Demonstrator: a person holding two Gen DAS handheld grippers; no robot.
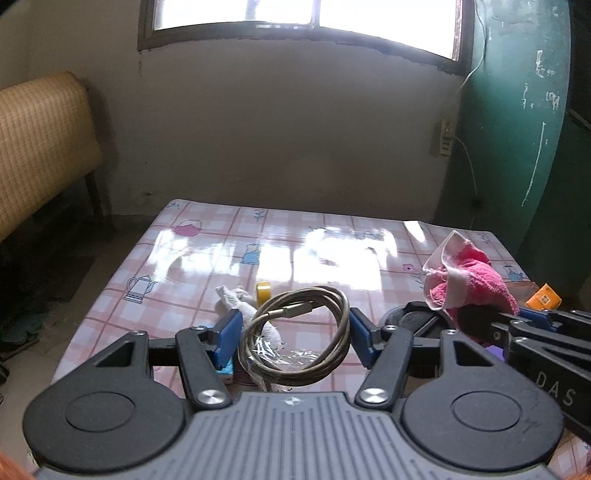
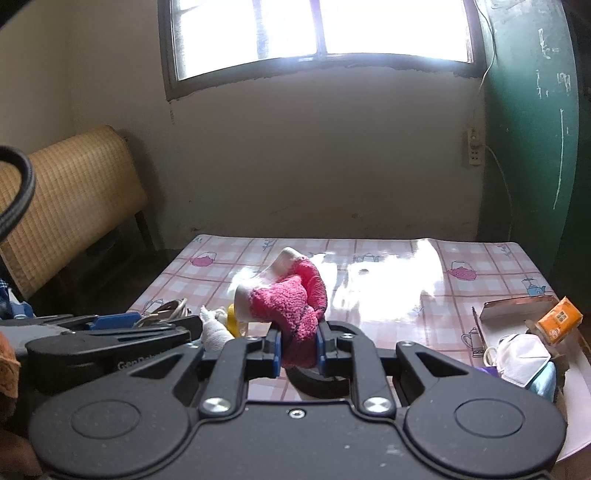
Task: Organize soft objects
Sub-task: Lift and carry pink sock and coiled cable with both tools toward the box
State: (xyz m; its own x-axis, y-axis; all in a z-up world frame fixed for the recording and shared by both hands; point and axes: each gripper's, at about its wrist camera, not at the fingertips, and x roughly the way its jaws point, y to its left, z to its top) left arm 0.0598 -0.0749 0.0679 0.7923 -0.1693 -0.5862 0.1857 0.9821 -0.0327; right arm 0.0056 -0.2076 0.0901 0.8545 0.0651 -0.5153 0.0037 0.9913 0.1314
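Sock: my right gripper (image 2: 298, 349) pinches the pink sock (image 2: 295, 306) between its blue pads, its white cuff sticking up and to the left; it hangs above the near part of the table (image 2: 388, 295).
Cable: my left gripper (image 1: 293, 334) has a coiled grey cable (image 1: 295, 332) between its fingers, the coil spanning the gap from pad to pad; jaws about half spread. The coil looks gripped at both sides.
Grippers: side by side, the right one just right of the left, both pointing toward the far wall.
White cloth: a small bundle (image 1: 236, 299) lies on the table beyond the left finger, partly behind the coil.
Yellow tape: a small roll (image 1: 263, 290) stands just right of the white cloth.
Right edge: a white mask (image 2: 521, 356) lies near, with an orange pack (image 2: 557, 319) just beyond it.
Table: pink check cover with teapot prints, glaring under the window (image 2: 321, 33).
Left: a woven chair back (image 2: 74, 199) stands beside the table.
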